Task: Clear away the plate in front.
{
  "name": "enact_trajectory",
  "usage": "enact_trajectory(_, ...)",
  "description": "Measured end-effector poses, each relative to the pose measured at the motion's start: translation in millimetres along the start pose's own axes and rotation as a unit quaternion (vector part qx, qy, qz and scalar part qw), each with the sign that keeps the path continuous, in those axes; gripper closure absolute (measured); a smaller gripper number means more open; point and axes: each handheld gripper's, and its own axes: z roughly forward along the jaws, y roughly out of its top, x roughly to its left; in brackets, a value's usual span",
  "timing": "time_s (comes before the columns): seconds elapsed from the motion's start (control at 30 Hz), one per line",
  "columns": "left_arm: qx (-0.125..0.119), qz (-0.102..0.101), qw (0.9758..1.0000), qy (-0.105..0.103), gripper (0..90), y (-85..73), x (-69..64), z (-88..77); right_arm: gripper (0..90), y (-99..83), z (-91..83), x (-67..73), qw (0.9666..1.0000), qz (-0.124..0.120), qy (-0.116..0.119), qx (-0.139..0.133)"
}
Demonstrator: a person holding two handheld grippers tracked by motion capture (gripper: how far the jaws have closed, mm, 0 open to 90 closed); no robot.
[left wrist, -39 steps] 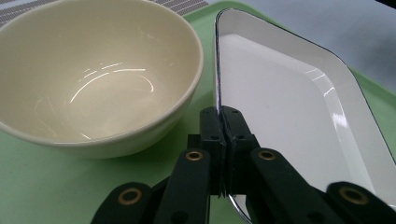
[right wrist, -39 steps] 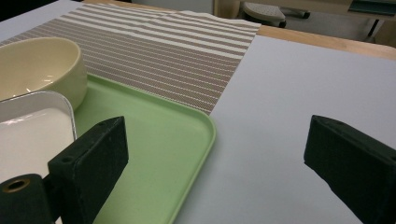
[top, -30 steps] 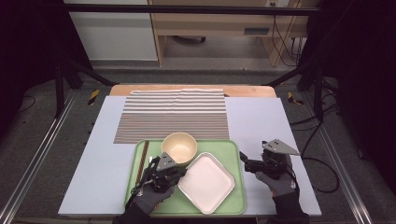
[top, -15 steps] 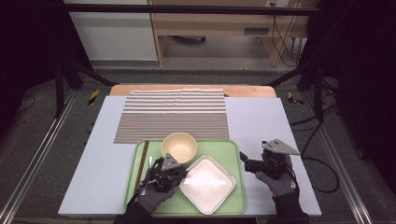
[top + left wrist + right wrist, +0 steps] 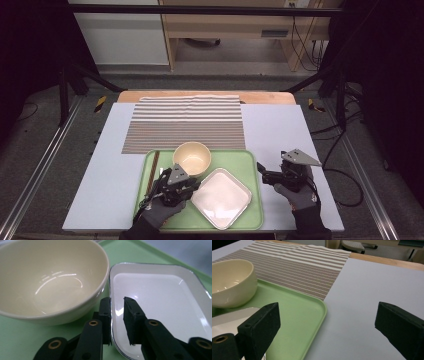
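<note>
Left gripper (image 5: 186,186): your left hand holds it over the tray's near left part; its jaws straddle the plate's rim, one outside, one inside. They have just been opening and stand a small gap apart, pads off the rim (it sits between them, not pinched).
Plate (image 5: 221,198): white, square, with rounded corners, lying on the tray just beside the bowl; in the left gripper view its edge runs close under the bowl's side.
Bowl (image 5: 191,158): cream, upright, empty, at the tray's far edge.
Tray (image 5: 252,210): green, on the desk's near middle.
Right gripper (image 5: 267,174): your right hand holds it just right of the tray over bare desk (image 5: 280,125); jaws spread wide, holding nothing.
Mat (image 5: 185,122): striped, flat beyond the tray (its near edge meets the tray).
Chopsticks (image 5: 153,169): dark, along the tray's left side.
</note>
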Motion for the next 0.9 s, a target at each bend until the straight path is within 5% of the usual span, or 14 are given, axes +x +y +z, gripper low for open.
enact_trajectory(0.23,-0.045,-0.005,0.9989,0.011,57.9,10.3,9.1,-26.1,6.3,0.5,-1.6,-1.4,1.0000,0.004,-0.001,-0.002)
enact_trajectory(0.5,-0.067,-0.015,0.9968,0.040,30.5,9.1,37.6,-42.7,6.1,0.5,-2.8,-3.7,1.0000,0.007,-0.004,-0.005)
enact_trajectory(0.9,-0.072,-0.030,0.9941,0.076,21.9,-5.3,75.8,-54.6,6.0,-0.4,-3.6,-6.7,0.9999,0.012,-0.008,-0.005)
